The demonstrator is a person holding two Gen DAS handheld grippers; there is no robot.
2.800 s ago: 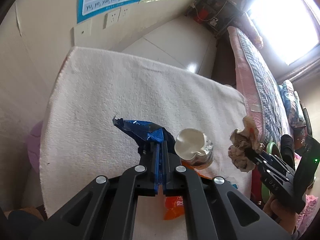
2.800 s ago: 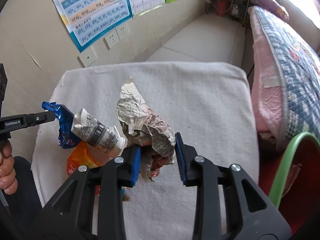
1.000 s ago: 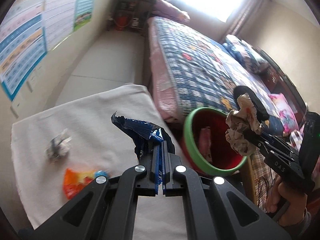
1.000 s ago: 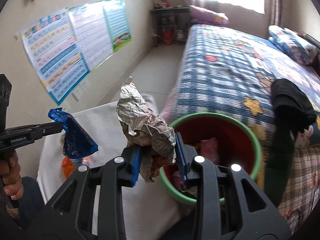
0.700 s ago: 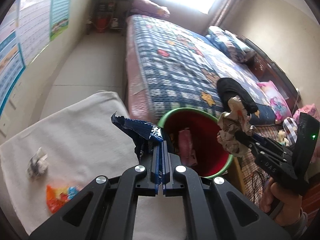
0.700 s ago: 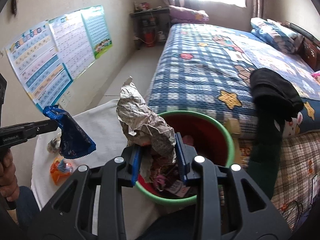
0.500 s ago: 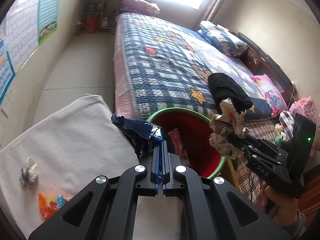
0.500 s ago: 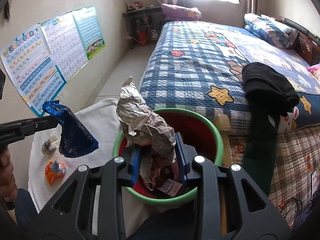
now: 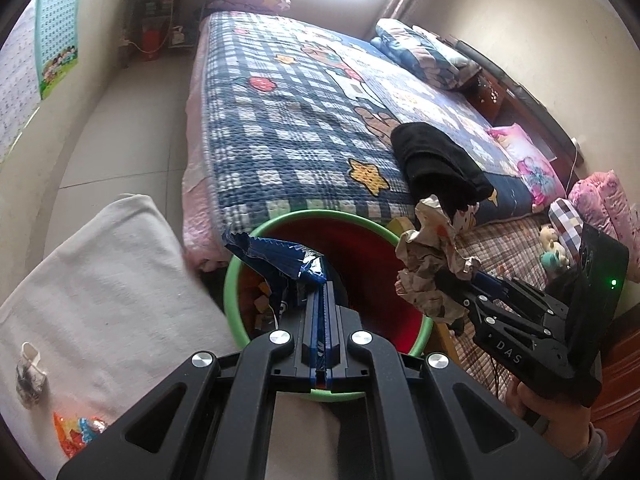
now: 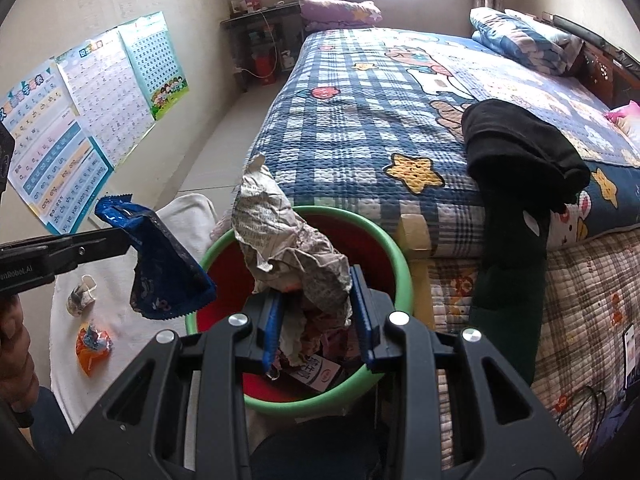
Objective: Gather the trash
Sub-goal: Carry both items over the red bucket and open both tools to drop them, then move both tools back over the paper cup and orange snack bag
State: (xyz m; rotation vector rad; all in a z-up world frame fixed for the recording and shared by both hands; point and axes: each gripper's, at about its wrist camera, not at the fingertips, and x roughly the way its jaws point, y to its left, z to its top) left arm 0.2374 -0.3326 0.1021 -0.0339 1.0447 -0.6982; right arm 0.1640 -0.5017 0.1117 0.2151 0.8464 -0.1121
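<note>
My left gripper (image 9: 319, 292) is shut on a blue snack wrapper (image 9: 280, 258) and holds it over the near rim of a red bin with a green rim (image 9: 236, 264). The wrapper also shows in the right wrist view (image 10: 164, 276). My right gripper (image 10: 316, 300) is shut on a crumpled newspaper ball (image 10: 280, 232), held above the bin (image 10: 400, 264); it also shows in the left wrist view (image 9: 432, 272). The bin holds other trash. A crushed paper cup (image 9: 28, 372) and an orange wrapper (image 9: 76, 436) lie on the white cloth-covered table (image 9: 112, 264).
A bed with a blue plaid quilt (image 9: 304, 112) stands right behind the bin, with a black garment (image 10: 520, 152) draped over its edge. Posters (image 10: 80, 112) hang on the left wall. A dark shelf (image 10: 260, 44) stands at the far wall.
Both grippers have swung from the table to the bin with their trash still held. The bin now lies directly under both grippers.
</note>
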